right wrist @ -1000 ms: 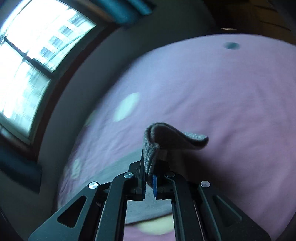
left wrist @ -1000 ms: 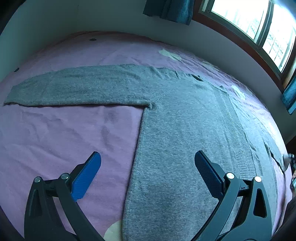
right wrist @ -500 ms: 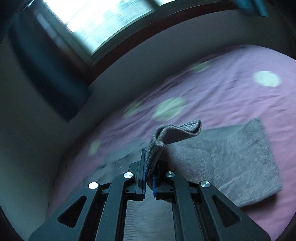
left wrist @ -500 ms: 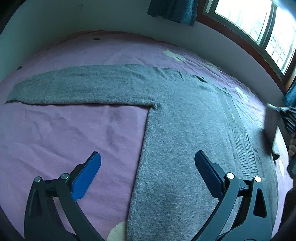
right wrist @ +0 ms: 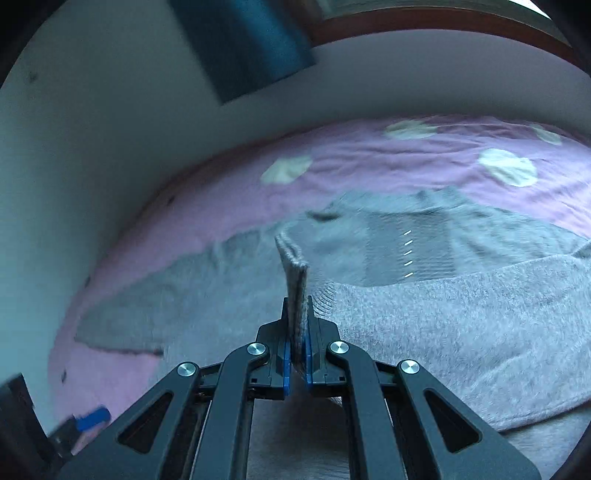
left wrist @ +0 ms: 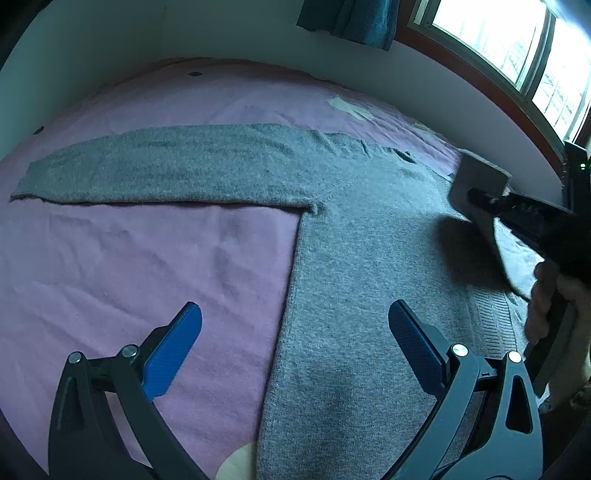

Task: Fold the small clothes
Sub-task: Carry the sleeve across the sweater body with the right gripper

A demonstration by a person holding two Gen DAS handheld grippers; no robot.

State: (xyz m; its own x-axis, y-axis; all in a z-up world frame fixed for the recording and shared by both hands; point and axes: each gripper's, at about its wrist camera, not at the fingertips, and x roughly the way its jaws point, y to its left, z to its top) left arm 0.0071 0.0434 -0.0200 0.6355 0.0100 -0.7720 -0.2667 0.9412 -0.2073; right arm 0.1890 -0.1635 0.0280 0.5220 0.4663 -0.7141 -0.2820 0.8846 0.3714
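We see a grey sweater (left wrist: 362, 258) lying flat on a pink bedspread (left wrist: 147, 266), body running toward the camera in the left wrist view, one sleeve (left wrist: 166, 166) stretched out straight to the left. Left gripper (left wrist: 295, 325) hangs above the sweater's left edge, jaws wide apart, nothing between them; one blue pad (left wrist: 173, 347) sits over the pink cloth, the other over the grey knit. Right gripper (right wrist: 295, 354) has its jaws closed on the other sleeve's cuff (right wrist: 295, 291), which stands upright between the blue pads. In the left wrist view we see that cuff (left wrist: 480, 181) lifted off the bed above the sweater's right side, with the sleeve trailing down behind it, and the right hand (left wrist: 546, 302) on the gripper handle at the frame's right edge. In the right wrist view the sweater (right wrist: 461, 325) spreads below, slightly blurred. White spots (right wrist: 506, 171) dot the bedspread. A window (left wrist: 517, 48) and teal curtain (left wrist: 351, 18) sit behind the bed.
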